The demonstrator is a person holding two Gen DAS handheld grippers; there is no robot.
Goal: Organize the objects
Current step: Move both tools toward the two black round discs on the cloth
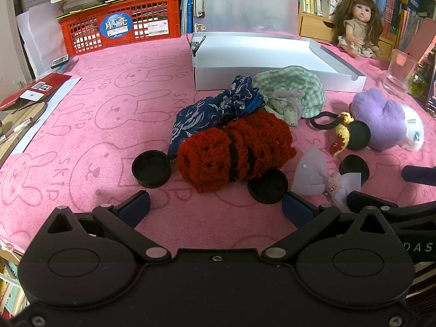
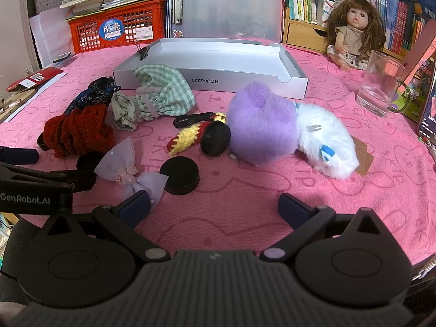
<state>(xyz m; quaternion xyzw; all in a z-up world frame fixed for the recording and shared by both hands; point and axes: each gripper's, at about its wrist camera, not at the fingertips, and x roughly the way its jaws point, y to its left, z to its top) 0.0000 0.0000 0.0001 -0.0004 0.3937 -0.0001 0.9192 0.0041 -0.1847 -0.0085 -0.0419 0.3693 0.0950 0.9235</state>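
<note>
On the pink rabbit-print cloth (image 1: 109, 114) lie a red crocheted roll (image 1: 234, 154), a blue floral pouch (image 1: 207, 114), a green checked pouch (image 1: 297, 92), a purple-and-white plush (image 2: 278, 130), a yellow-red crochet hair tie (image 2: 190, 133), a lilac bow clip (image 2: 128, 171) and several black round lids (image 1: 151, 169). An open white box (image 2: 218, 57) stands behind them. My left gripper (image 1: 215, 208) is open and empty just before the red roll. My right gripper (image 2: 214, 207) is open and empty, near a black lid (image 2: 179, 175).
A red crate (image 1: 120, 27) with stacked books stands at the back left. A doll (image 2: 354, 30) sits at the back right before bookshelves. A glass mug (image 2: 381, 84) stands on the right. Papers and a red card (image 1: 32, 92) lie off the cloth's left edge.
</note>
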